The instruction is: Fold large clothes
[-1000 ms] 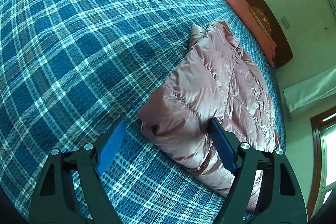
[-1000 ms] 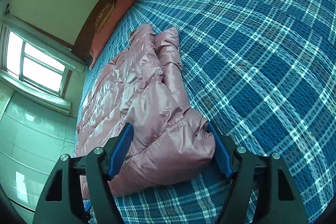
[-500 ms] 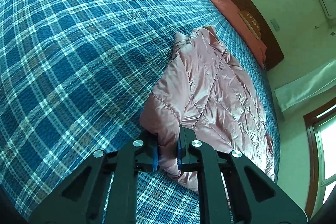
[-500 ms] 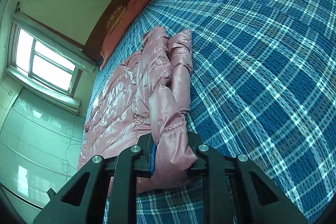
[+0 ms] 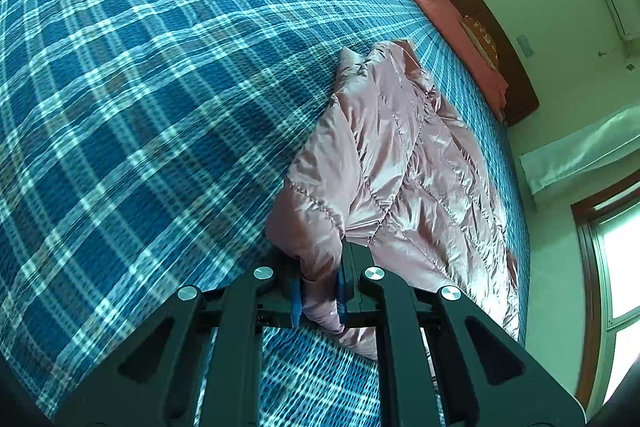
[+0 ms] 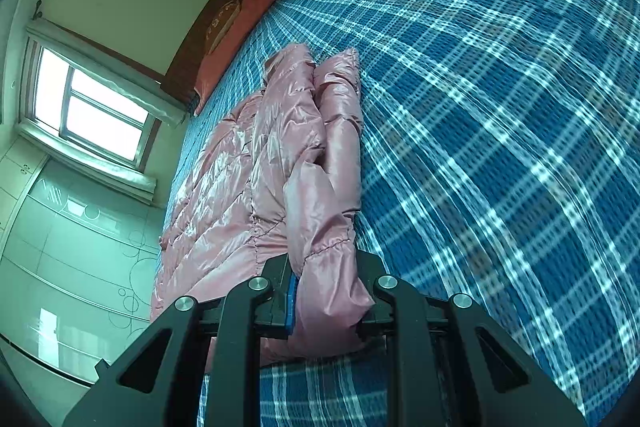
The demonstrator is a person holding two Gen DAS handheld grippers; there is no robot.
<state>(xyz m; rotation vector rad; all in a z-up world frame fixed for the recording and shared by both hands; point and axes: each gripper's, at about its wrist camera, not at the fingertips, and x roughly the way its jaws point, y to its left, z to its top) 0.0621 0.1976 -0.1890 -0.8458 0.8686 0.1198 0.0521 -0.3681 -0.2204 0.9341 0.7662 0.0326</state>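
A shiny pink quilted down jacket [image 5: 404,163] lies on a blue plaid bedspread [image 5: 140,87]. My left gripper [image 5: 318,297] is shut on the near hem corner of the jacket, which bunches between the blue pads. In the right wrist view the same jacket [image 6: 280,155] stretches away from me, with a sleeve folded along its right side. My right gripper [image 6: 330,301] is shut on the other near hem corner, a thick wad of pink fabric filling the jaws. Both corners are lifted a little off the bedspread [image 6: 500,107].
A salmon pillow [image 5: 456,27] lies against the dark wooden headboard [image 5: 480,19] at the far end of the bed. A window [image 6: 88,107] and a pale patterned wardrobe [image 6: 60,247] stand beyond the jacket's far side. The plaid bedspread extends wide beside the jacket.
Both grippers went from open around the jacket's near hem to shut on it. Both have since lifted and drawn back slightly, raising the hem corners.
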